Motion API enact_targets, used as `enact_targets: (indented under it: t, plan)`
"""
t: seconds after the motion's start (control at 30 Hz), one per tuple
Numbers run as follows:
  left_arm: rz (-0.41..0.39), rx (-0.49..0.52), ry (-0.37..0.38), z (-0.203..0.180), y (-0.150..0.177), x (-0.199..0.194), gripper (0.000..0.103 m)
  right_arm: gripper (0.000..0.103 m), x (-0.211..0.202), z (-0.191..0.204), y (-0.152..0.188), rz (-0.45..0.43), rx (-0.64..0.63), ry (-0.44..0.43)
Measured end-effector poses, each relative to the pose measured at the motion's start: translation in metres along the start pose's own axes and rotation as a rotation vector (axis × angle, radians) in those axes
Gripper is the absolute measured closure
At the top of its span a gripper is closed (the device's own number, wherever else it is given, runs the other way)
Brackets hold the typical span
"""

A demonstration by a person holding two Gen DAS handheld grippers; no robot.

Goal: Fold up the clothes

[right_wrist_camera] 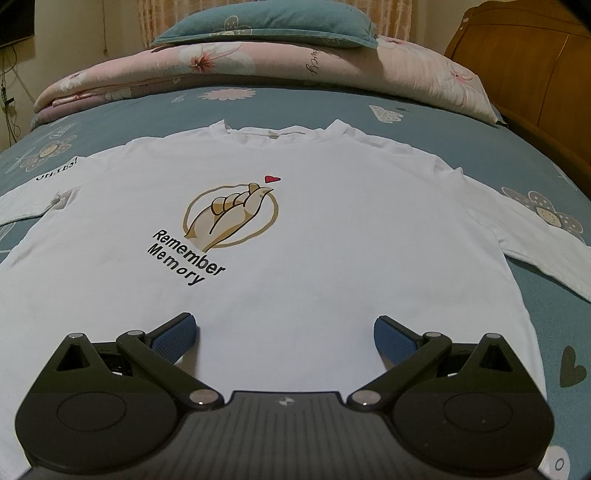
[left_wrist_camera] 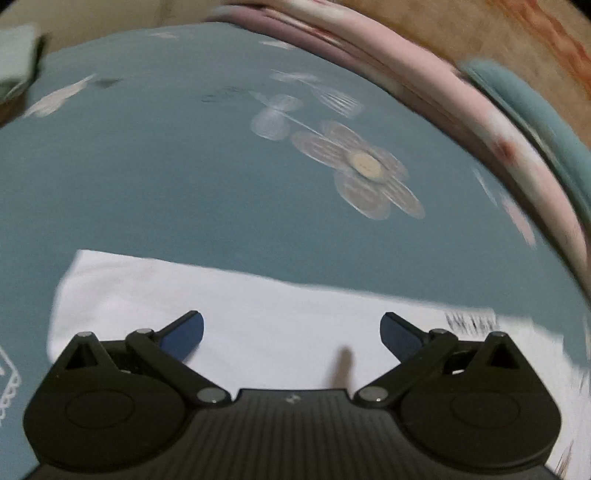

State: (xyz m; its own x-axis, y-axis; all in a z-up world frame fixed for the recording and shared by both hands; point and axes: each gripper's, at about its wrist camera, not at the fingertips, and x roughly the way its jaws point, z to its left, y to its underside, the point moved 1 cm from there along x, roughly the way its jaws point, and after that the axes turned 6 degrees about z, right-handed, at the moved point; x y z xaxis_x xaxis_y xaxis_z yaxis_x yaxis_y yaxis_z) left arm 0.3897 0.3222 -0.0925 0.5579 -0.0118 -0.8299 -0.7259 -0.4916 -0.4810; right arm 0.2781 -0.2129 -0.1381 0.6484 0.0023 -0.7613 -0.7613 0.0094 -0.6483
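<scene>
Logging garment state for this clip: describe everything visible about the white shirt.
The white shirt lies flat, face up and unfolded on the blue floral bedsheet, collar away from the right-wrist camera, long sleeves spread sideways. It looks like thin cotton. The chest print shows a finger-heart hand in a gold ring, a red heart and "Remember Memory"; one sleeve carries black lettering. Neither gripper grips it.

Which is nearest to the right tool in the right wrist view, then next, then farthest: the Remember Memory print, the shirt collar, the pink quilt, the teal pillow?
From the right tool:
1. Remember Memory print, ahead, slightly left.
2. Shirt collar, far edge of the shirt.
3. Pink quilt, folded across the bed.
4. Teal pillow, atop the quilt.
</scene>
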Motion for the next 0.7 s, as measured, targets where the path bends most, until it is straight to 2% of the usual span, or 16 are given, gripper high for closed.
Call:
enact_targets:
  t: [0.17, 0.27, 0.43, 0.5, 0.57, 0.63, 0.7]
  plan:
    - [0.041, 0.134, -0.093, -0.036, 0.018, 0.017, 0.001, 0.000, 0.000, 0.000, 0.000, 0.001, -0.002, 0.000]
    - [0.042, 0.174, -0.191, -0.038, 0.021, 0.029, 0.000, 0.000, 0.000, 0.000, 0.000, 0.001, -0.002, -0.001]
    - [0.048, 0.178, -0.168, -0.030, 0.021, 0.026, 0.000, 0.000, -0.001, 0.000, 0.000, 0.002, -0.004, -0.001]
    - [0.063, 0.200, -0.190, -0.034, 0.023, 0.024, 0.000, 0.000, -0.001, 0.000, 0.000, 0.003, -0.003, -0.001]
    - [0.086, 0.175, -0.225, -0.040, 0.024, 0.022, 0.001, 0.000, -0.001, 0.000, 0.000, 0.005, -0.003, -0.001]
    - [0.066, 0.221, -0.221, -0.056, 0.025, 0.016, 0.001, 0.000, -0.001, 0.000, -0.001, 0.007, -0.003, -0.001]
    - [0.057, 0.280, -0.166, -0.083, 0.029, 0.009, 0.001, 0.000, -0.001, 0.000, -0.001, 0.010, -0.002, -0.001]
